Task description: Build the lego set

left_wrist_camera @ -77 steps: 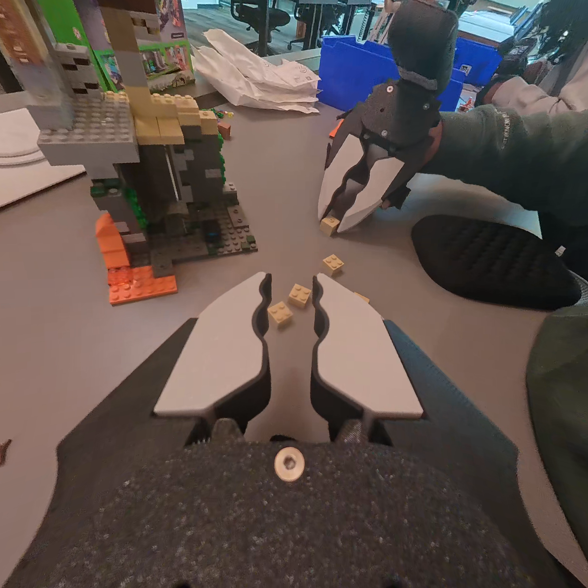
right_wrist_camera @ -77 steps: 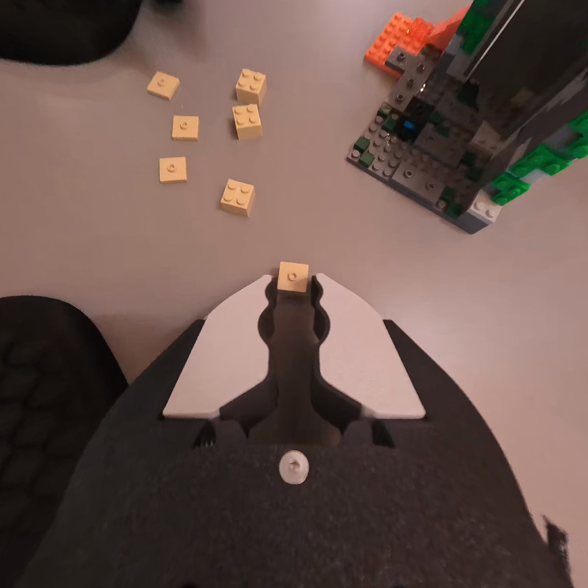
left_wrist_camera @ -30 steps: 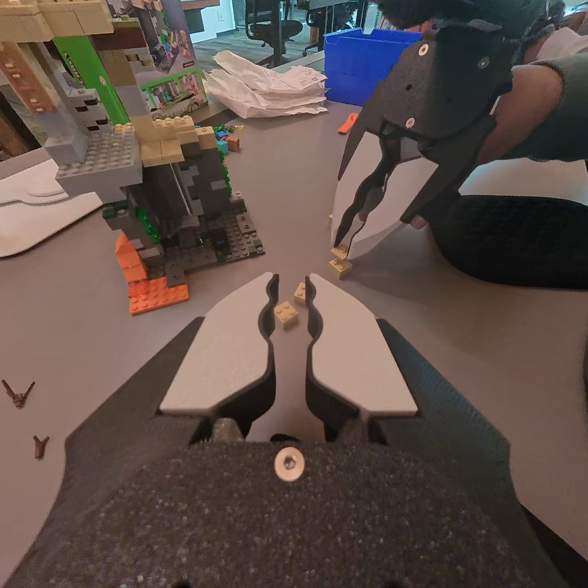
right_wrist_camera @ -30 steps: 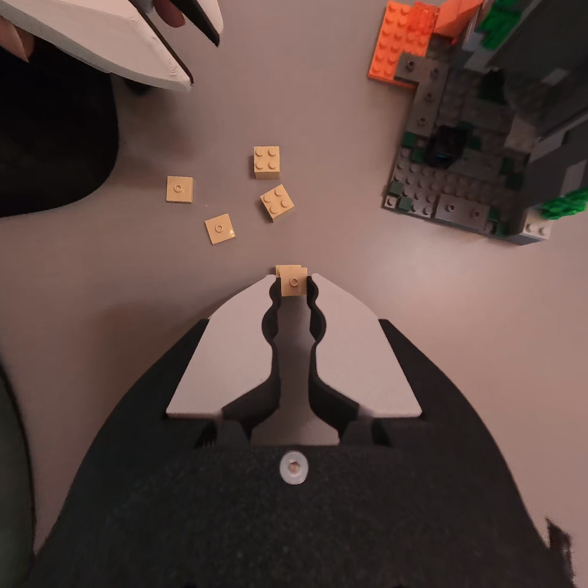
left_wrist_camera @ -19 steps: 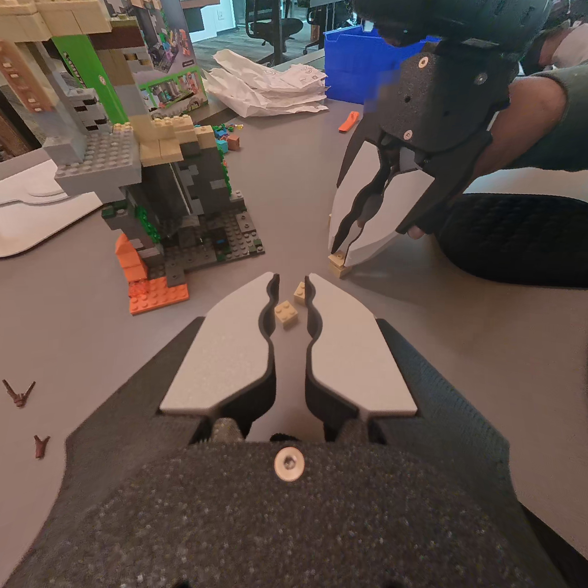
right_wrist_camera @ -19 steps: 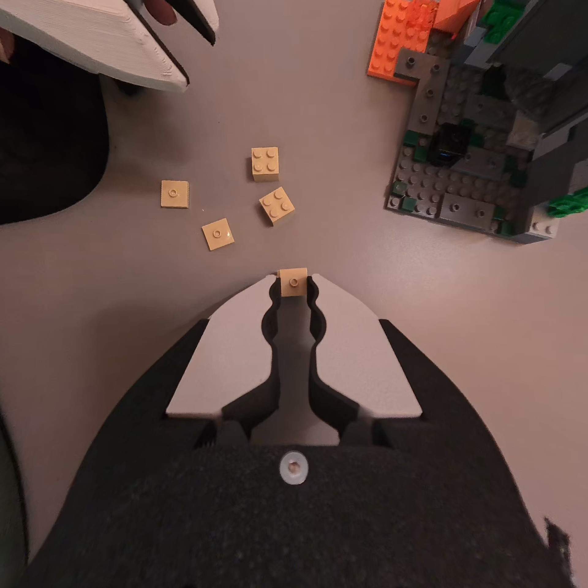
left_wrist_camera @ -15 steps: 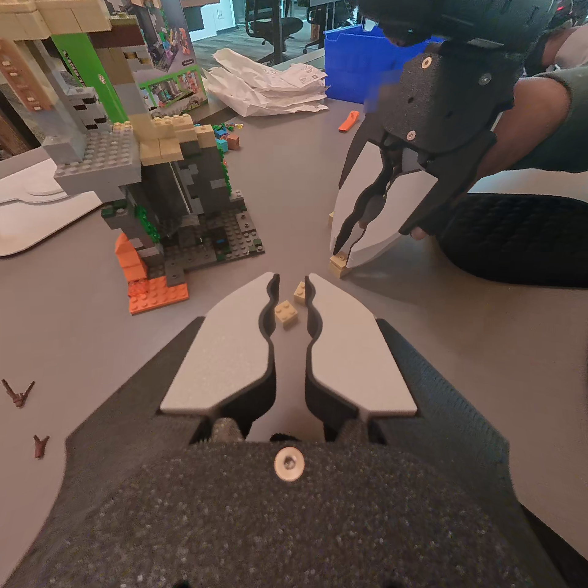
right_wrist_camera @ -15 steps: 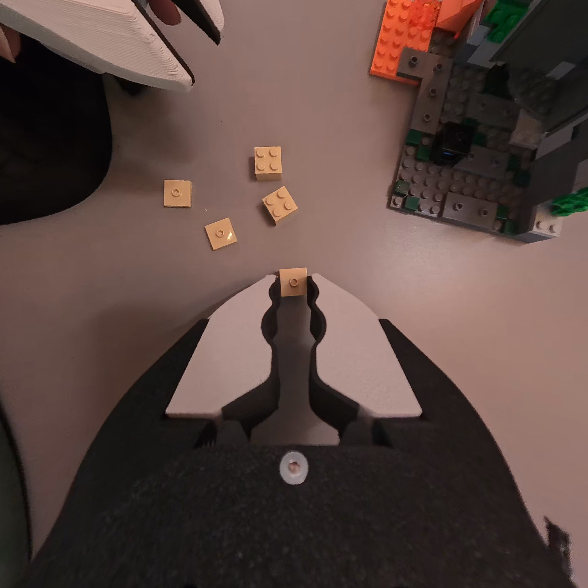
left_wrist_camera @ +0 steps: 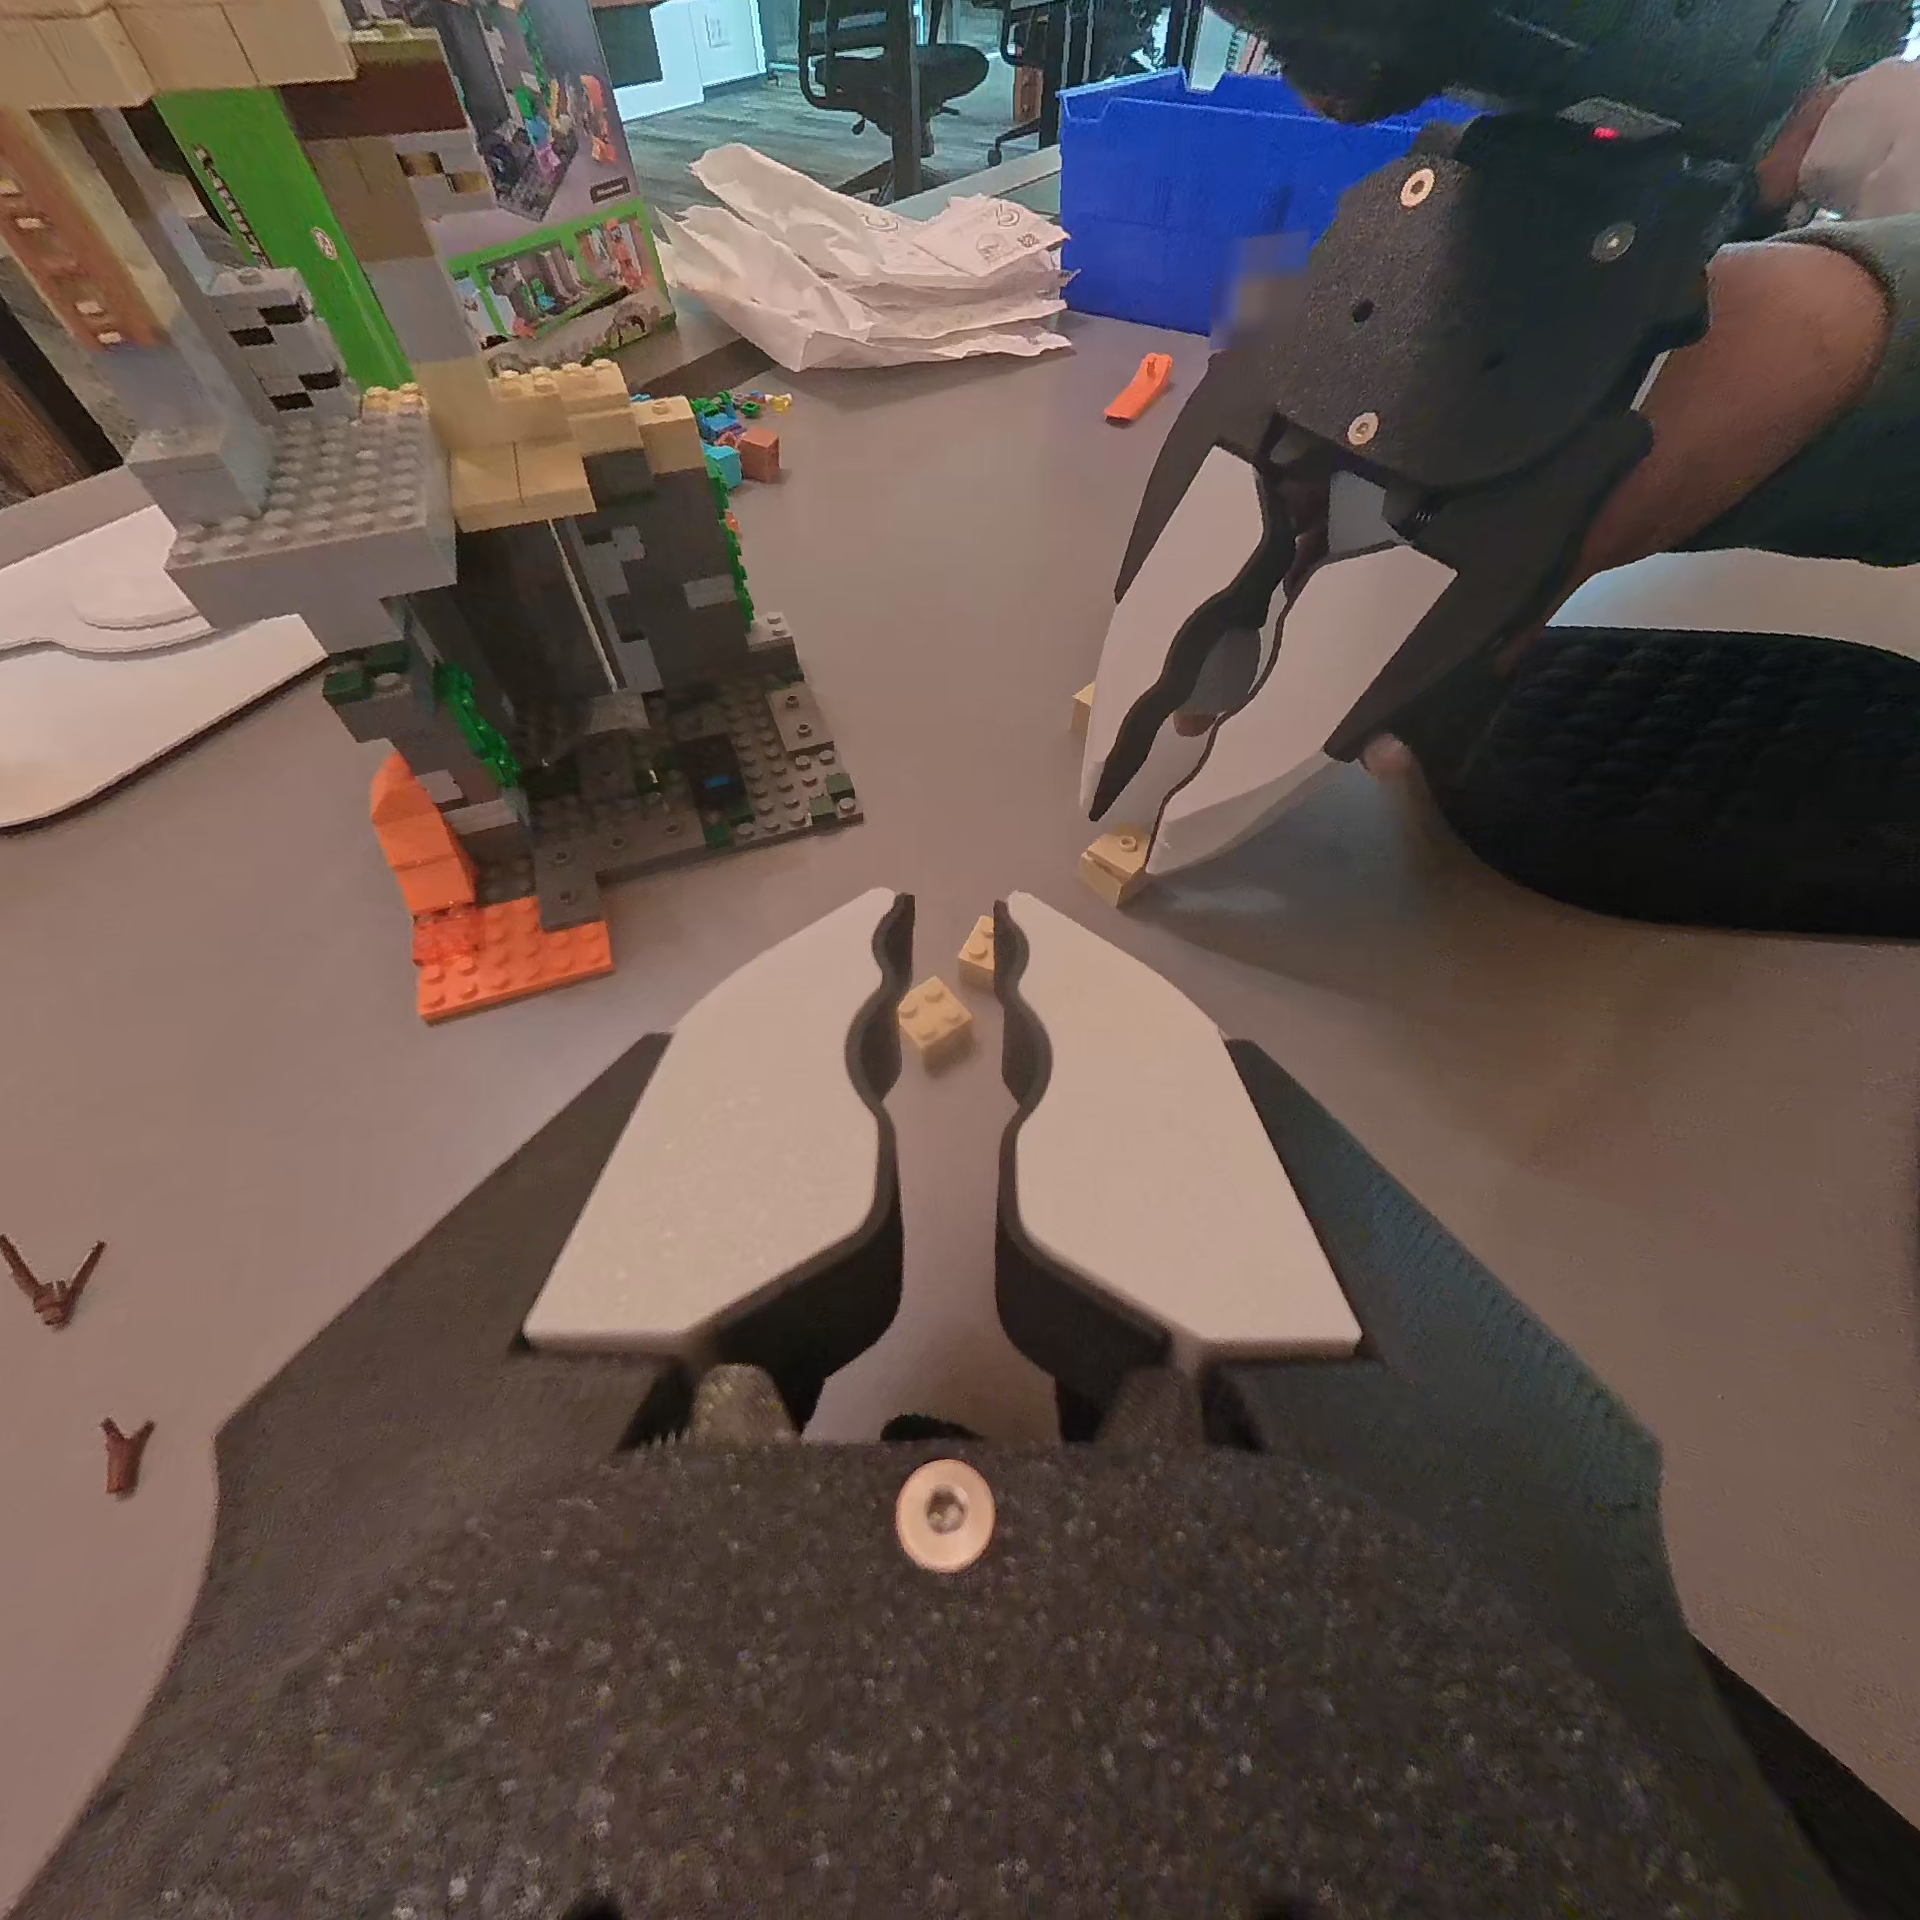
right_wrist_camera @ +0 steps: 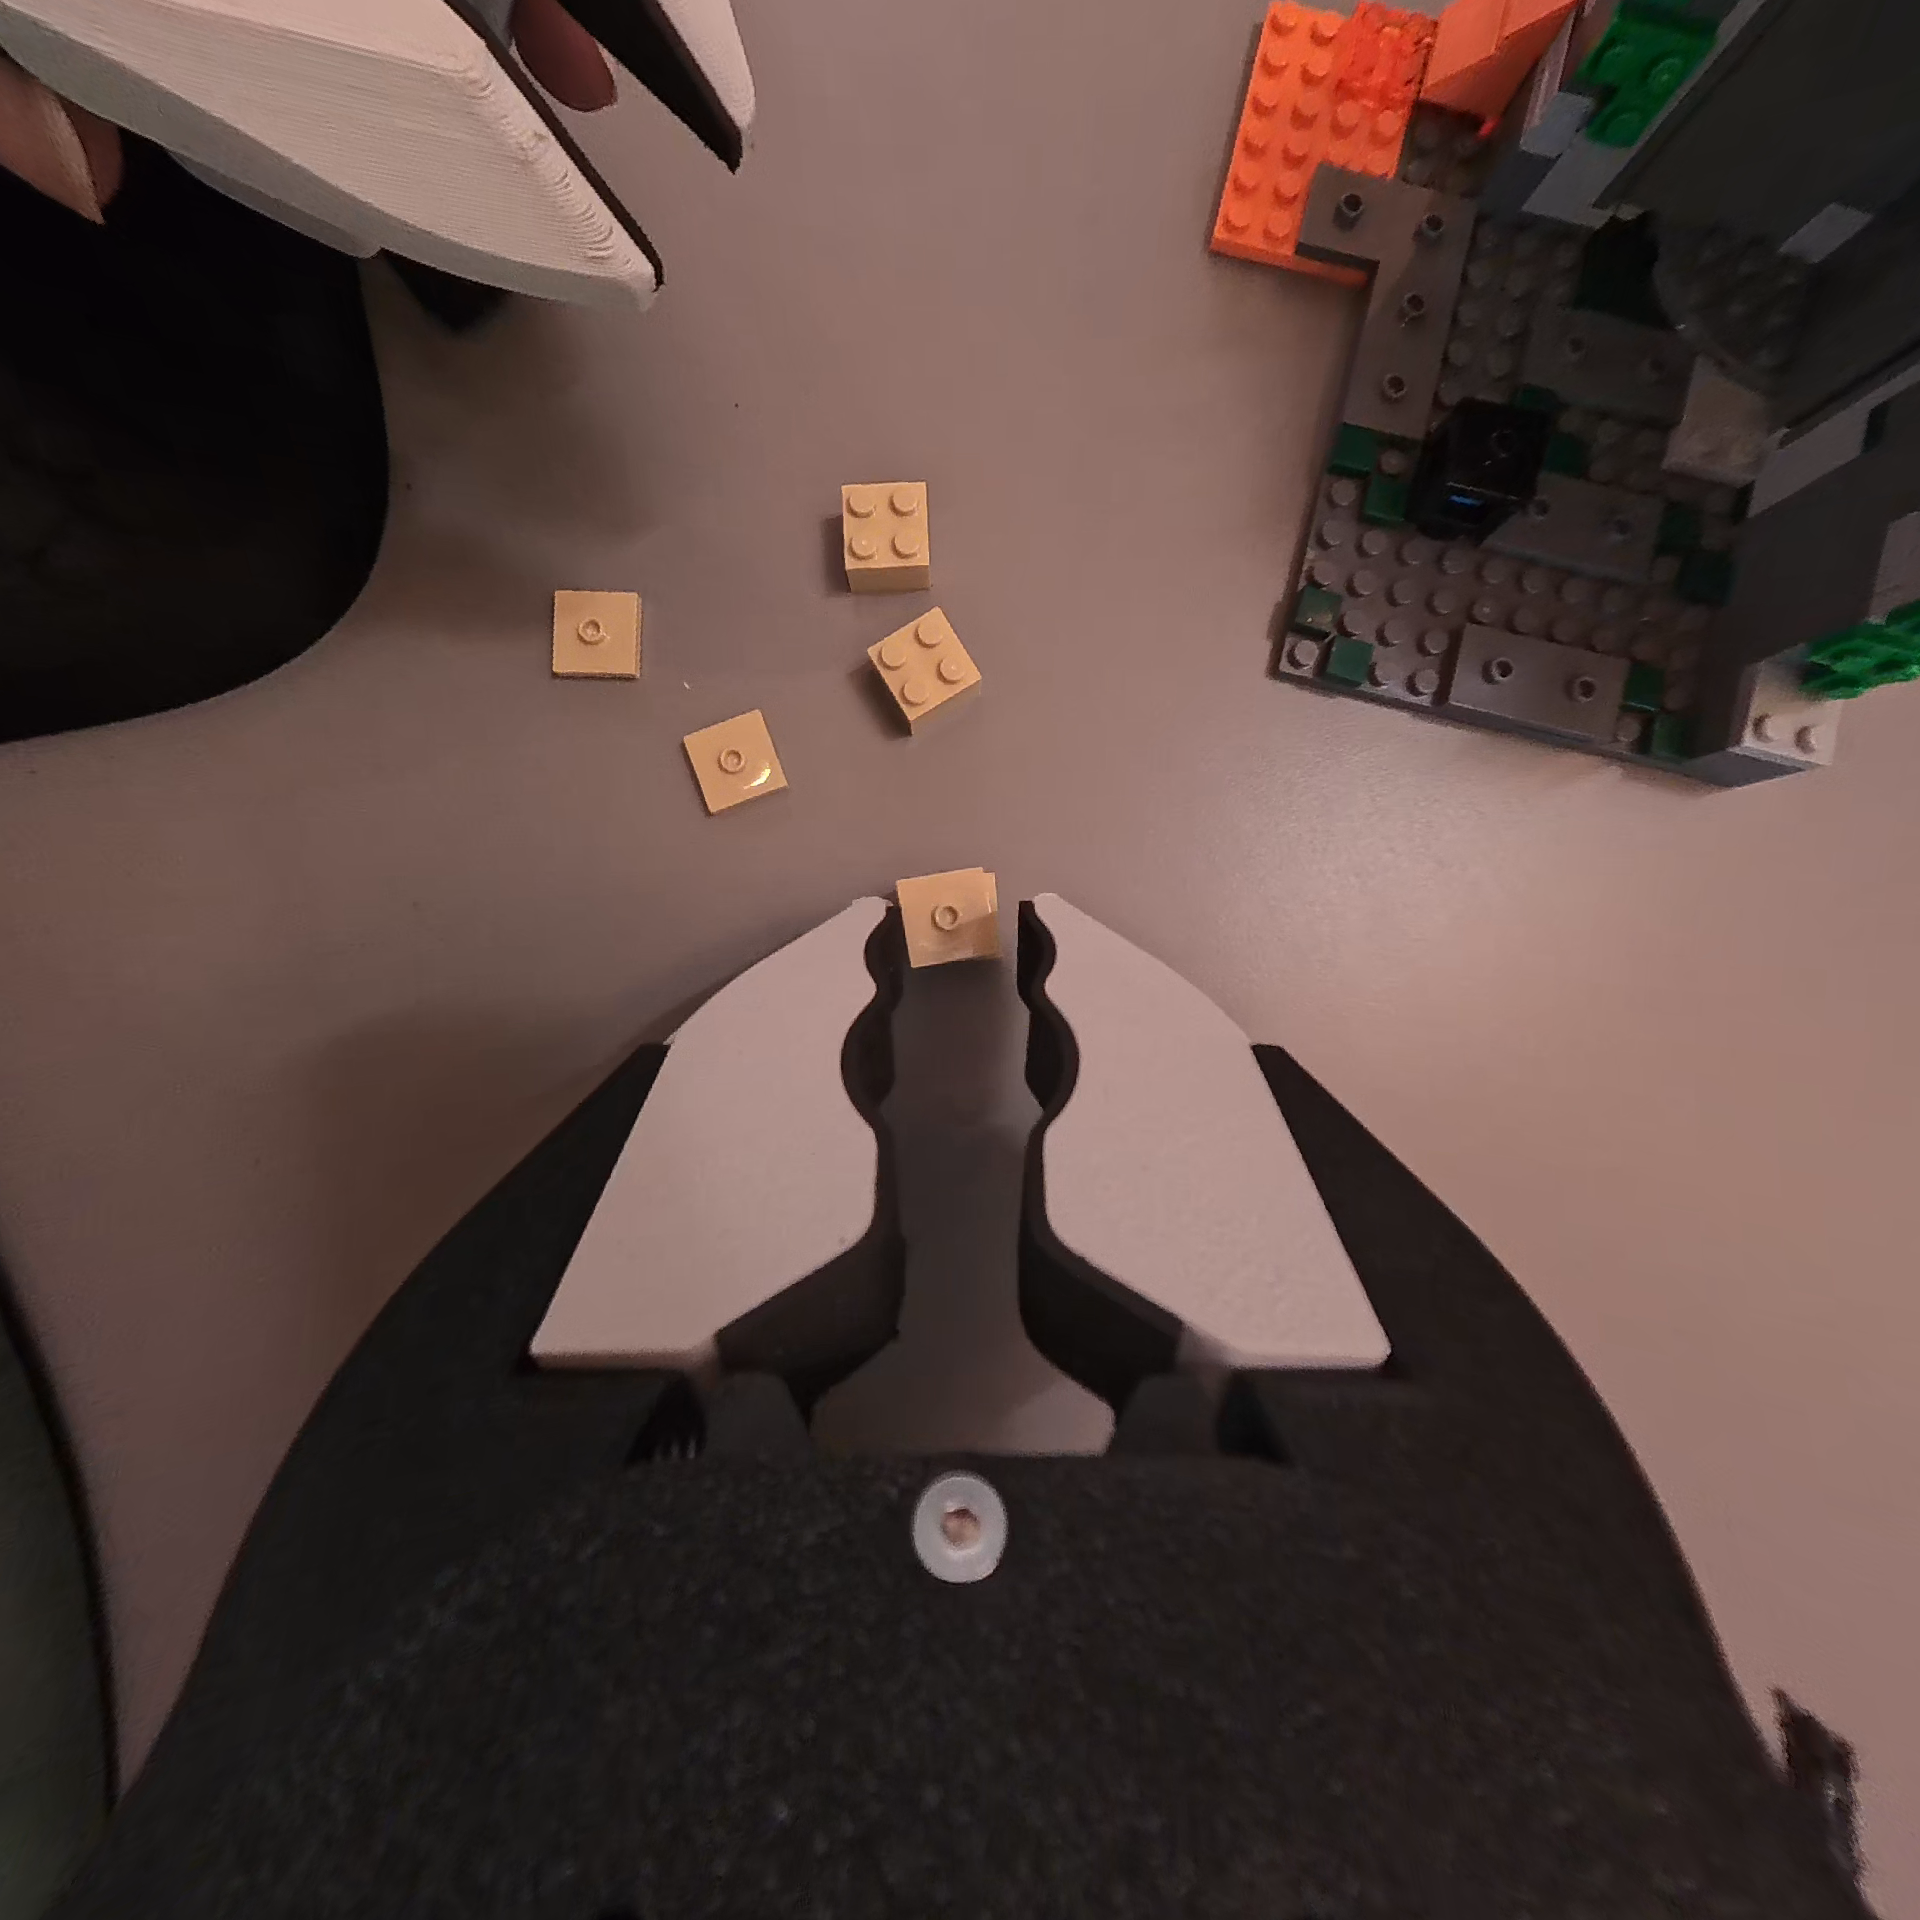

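A tan stacked piece [right_wrist_camera: 945,920], single stud up, rests on the grey table [right_wrist_camera: 1143,1039]. Two tan four-stud bricks [right_wrist_camera: 885,535] [right_wrist_camera: 924,668] and two flat tan plates [right_wrist_camera: 595,634] [right_wrist_camera: 734,762] lie nearby, beside the grey, green and orange model [left_wrist_camera: 561,644].

You have print on two things, both in the left wrist view. The tall green cardboard box [left_wrist_camera: 551,208] standing behind the grey and tan brick model [left_wrist_camera: 582,582] carries white lettering down its green edge and small printed marks among the pictures on its face. The crumpled white paper bags [left_wrist_camera: 883,281] lying beside the blue plastic bin [left_wrist_camera: 1153,197] bear dark printed numerals and small symbols. Most of it is too small to make out.
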Action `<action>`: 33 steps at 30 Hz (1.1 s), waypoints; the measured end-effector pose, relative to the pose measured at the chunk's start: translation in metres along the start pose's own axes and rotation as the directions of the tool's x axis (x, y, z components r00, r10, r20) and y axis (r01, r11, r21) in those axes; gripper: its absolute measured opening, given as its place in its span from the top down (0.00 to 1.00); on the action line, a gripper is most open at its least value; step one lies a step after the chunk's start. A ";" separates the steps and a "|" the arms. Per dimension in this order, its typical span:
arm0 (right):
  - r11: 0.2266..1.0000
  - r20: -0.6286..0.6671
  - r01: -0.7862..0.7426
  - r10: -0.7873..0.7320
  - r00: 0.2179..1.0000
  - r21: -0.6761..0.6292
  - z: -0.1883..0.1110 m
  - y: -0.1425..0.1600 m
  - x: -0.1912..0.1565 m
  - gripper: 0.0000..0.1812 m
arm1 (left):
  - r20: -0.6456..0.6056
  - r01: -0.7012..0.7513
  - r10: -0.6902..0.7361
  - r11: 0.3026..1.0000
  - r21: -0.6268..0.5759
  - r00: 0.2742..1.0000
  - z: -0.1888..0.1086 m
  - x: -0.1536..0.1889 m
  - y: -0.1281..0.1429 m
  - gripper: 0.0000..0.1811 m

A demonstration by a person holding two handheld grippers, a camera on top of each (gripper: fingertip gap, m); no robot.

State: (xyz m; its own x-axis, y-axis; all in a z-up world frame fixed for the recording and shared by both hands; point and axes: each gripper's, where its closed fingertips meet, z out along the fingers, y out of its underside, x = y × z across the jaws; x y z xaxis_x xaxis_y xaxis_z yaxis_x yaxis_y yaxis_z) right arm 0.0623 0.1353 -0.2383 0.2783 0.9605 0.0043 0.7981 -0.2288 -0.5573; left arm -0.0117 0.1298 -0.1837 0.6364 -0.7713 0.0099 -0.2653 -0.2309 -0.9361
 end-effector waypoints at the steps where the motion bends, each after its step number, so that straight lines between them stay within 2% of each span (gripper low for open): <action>1: 1.000 -0.002 0.001 -0.001 1.000 0.000 0.000 0.000 0.000 0.89 | 0.000 0.000 0.000 1.000 -0.001 1.000 0.000 0.000 0.000 0.92; 13: 1.000 0.002 -0.007 0.007 1.000 0.004 0.000 0.001 0.000 0.88 | -0.002 0.007 -0.007 1.000 0.000 1.000 0.000 0.000 0.001 0.93; 19: 1.000 -0.002 -0.002 0.002 1.000 -0.008 -0.002 0.004 0.000 0.81 | -0.004 0.003 -0.003 1.000 -0.003 1.000 0.000 0.001 0.001 0.93; 23: 1.000 0.004 0.002 -0.002 1.000 -0.024 0.005 0.008 0.000 0.81 | -0.005 0.003 -0.003 1.000 -0.001 1.000 0.000 0.002 0.001 0.93; 26: 0.999 0.015 0.005 -0.005 1.000 -0.035 0.010 0.009 -0.001 0.84 | -0.005 0.002 -0.002 1.000 0.001 1.000 0.000 0.002 0.001 0.93; 28: 0.999 0.024 0.016 -0.015 1.000 -0.039 0.011 0.009 -0.001 0.91 | -0.009 0.002 -0.002 1.000 0.000 1.000 0.000 0.003 0.001 0.93; 33: 0.997 0.085 0.071 -0.067 0.994 -0.041 0.010 0.010 -0.006 0.91 | -0.030 -0.037 0.037 0.999 -0.002 0.999 0.000 0.009 0.001 0.92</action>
State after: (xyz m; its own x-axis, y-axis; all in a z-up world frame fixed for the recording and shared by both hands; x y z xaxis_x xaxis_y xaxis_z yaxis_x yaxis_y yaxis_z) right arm 0.0628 0.1289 -0.2524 0.1775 0.9837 -0.0291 0.8372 -0.1665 -0.5209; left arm -0.0063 0.1229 -0.1847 0.6039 -0.7969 -0.0141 -0.2899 -0.2031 -0.9352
